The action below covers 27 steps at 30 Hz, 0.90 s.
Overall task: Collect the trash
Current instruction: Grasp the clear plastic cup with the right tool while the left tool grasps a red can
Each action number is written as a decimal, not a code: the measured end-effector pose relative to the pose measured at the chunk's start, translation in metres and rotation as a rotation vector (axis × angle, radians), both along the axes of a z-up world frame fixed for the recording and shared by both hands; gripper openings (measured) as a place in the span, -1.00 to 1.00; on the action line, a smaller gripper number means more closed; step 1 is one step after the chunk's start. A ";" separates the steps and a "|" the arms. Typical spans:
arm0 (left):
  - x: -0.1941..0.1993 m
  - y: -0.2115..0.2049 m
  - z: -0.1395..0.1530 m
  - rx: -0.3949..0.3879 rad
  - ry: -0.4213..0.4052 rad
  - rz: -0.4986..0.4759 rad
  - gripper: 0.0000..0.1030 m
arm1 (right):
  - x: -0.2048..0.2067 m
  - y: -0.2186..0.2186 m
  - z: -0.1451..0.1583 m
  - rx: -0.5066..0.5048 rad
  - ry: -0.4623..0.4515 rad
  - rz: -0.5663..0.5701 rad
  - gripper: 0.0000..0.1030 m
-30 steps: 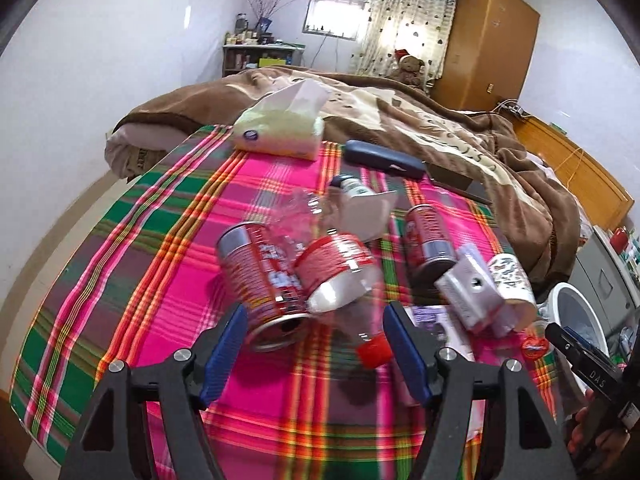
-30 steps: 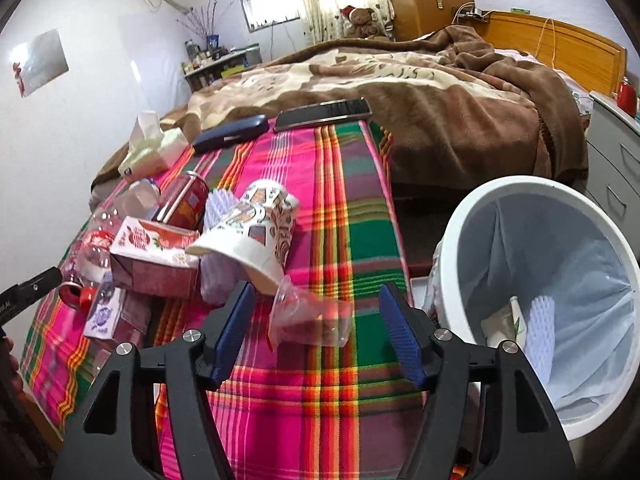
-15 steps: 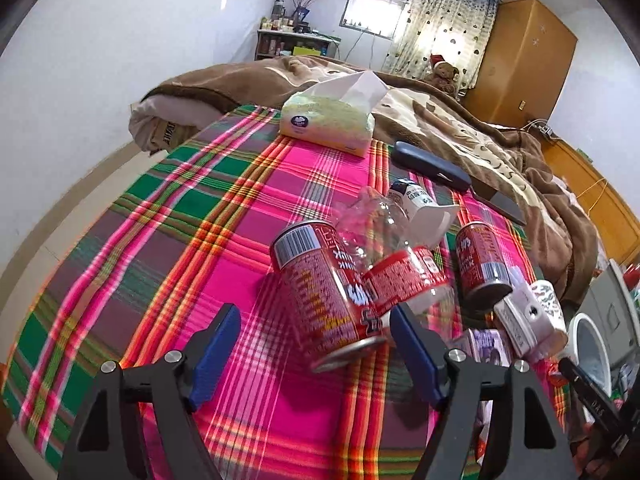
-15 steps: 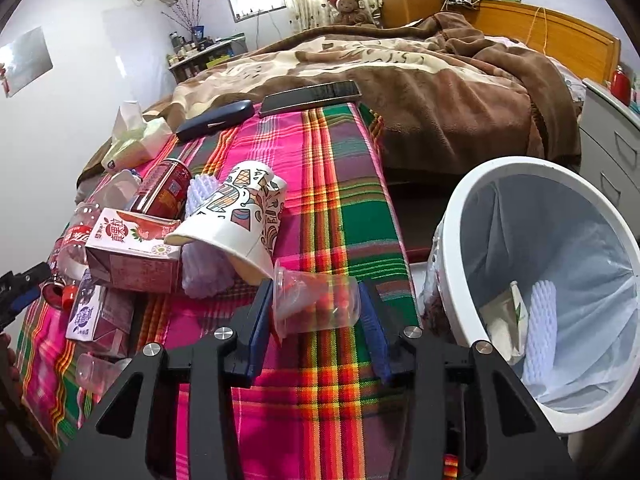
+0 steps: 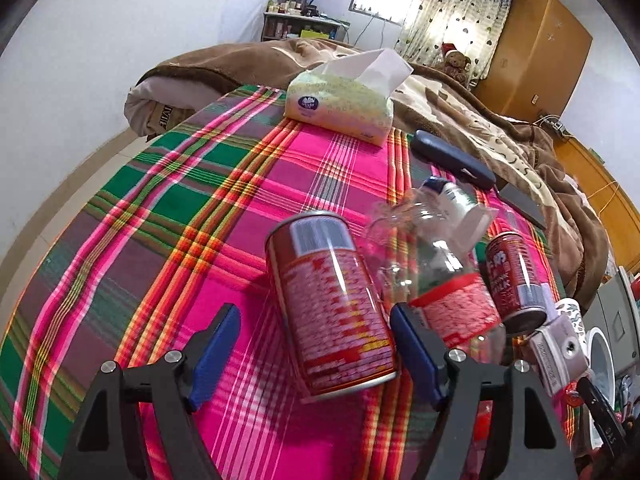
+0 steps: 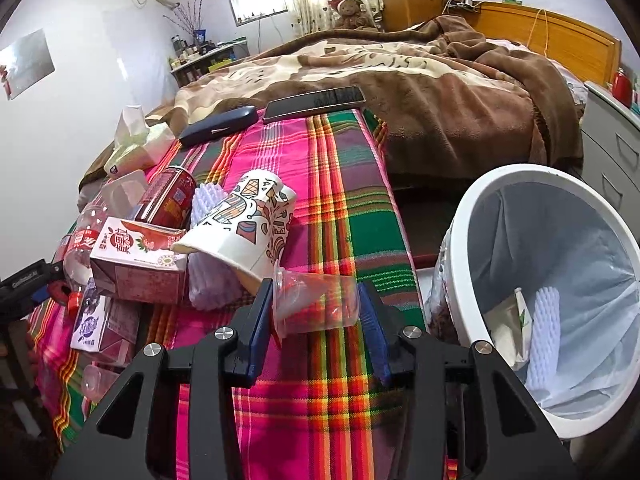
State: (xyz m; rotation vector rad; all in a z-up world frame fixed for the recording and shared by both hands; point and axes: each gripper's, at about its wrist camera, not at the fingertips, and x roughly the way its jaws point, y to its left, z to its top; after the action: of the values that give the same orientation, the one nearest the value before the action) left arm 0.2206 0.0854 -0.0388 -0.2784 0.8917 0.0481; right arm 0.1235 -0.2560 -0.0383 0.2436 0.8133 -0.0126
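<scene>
A: What is your right claw (image 6: pixel 314 312) doing?

B: Your right claw is clamping a clear plastic cup (image 6: pixel 316 304) that is lying on its side on the plaid cloth (image 6: pixel 344 184). Its jaws have just been closing, and both blue pads are now pressing on the cup, one at the rim end and one at the base.

A: And where is the bin?

B: The white trash bin (image 6: pixel 472 216) is standing just beside the bed edge, to the right of your claw. White foam netting (image 6: pixel 542 336) and a crumpled paper piece (image 6: pixel 512 332) are lying inside its liner.

A: What about the left claw (image 5: pixel 312 344)?

B: Your left claw is standing apart. Its jaws have just been opening, and a red can (image 5: pixel 332 304) is lying on its side between them; the right pad looks close to the can, the left pad is clear of it.

A: What is lying next to that can?

B: A clear plastic bottle (image 5: pixel 436 276) with a red label is touching it, and a second red can (image 5: pixel 514 276) is lying beyond the bottle. A tissue pack (image 5: pixel 340 108) and a dark blue case (image 5: pixel 452 158) are sitting farther back on the cloth.
</scene>
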 end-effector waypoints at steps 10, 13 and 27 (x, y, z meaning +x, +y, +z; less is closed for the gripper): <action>0.020 0.003 -0.003 0.020 0.005 0.006 0.48 | 0.003 -0.001 0.001 -0.001 -0.002 -0.008 -0.17; 0.023 0.004 -0.005 0.014 0.004 0.008 0.31 | 0.003 -0.002 0.000 0.002 -0.001 -0.010 -0.17; 0.008 -0.005 0.004 0.047 -0.009 -0.023 0.04 | 0.002 -0.001 0.004 0.002 -0.020 -0.008 -0.17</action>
State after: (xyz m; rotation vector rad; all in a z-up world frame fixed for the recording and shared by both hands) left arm 0.2284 0.0809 -0.0351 -0.2241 0.8832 0.0460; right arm 0.1252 -0.2571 -0.0346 0.2482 0.7924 -0.0169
